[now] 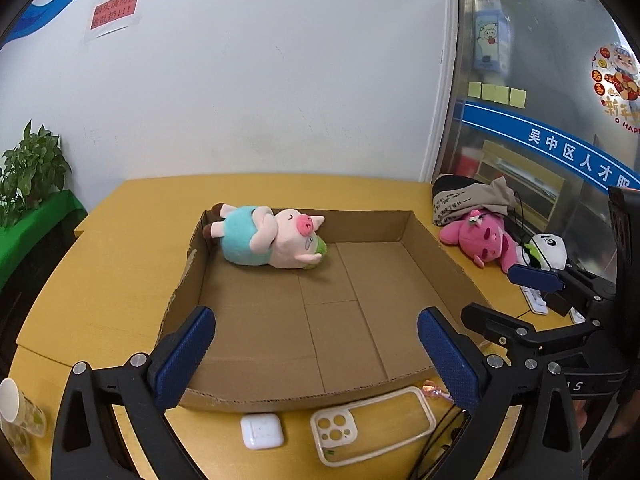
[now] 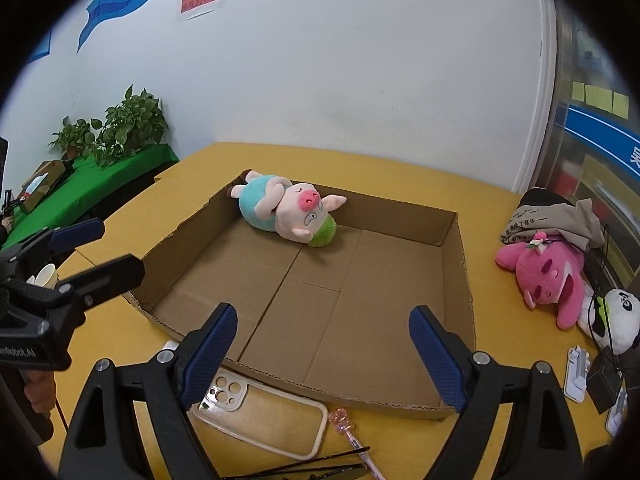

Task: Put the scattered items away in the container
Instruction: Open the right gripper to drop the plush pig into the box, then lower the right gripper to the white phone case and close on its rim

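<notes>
1. Cardboard container (image 1: pixel 304 300), a shallow open tray, sits mid-worktop (image 1: pixel 120 248); one pig plush (image 1: pixel 272 236) already lies in its far left corner.
2. Left hand-held gripper (image 1: pixel 316 344): jaws spread wide, empty, poised over the tray's near edge.
3. On the worktop just before that edge lie a white earbud case (image 1: pixel 262 432), a clear phone case (image 1: pixel 372 424) and a pink pen (image 2: pixel 348 426).
4. Right hand-held gripper (image 2: pixel 322 344): likewise agape and holding nothing.
5. Right of the tray, near the wall: pink plush (image 2: pixel 548 280), panda plush (image 2: pixel 620 320).
6. Judgement: between picks. The next move calls for lowering onto a loose item; the flat phone case looks awkward to pinch.
</notes>
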A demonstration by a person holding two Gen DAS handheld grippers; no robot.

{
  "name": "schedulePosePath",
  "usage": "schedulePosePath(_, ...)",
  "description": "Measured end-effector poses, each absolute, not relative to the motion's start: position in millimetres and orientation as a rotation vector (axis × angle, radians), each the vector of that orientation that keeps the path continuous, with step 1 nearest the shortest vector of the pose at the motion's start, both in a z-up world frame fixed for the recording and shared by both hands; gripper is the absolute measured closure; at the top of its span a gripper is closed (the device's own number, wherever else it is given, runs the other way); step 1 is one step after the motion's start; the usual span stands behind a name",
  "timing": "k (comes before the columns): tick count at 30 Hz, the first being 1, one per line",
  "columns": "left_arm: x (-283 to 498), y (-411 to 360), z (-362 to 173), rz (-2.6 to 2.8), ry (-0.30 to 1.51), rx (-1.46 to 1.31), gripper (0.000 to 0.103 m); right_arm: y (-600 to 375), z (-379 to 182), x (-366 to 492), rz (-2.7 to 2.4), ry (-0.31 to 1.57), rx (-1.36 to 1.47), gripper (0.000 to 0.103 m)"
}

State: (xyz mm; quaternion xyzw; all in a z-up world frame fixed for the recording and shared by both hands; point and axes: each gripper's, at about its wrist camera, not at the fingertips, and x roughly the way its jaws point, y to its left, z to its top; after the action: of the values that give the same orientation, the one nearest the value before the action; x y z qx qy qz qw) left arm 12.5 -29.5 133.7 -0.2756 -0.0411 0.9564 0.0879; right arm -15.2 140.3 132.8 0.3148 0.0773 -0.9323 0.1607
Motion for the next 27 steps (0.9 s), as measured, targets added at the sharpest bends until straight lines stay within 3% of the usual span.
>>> schedulePosePath(27,17.7,-17.3,98.7,2.799,-0.128,-0.935,0.0,167.1,105.8,3.2,-2.656,0.129,0.973,0.014)
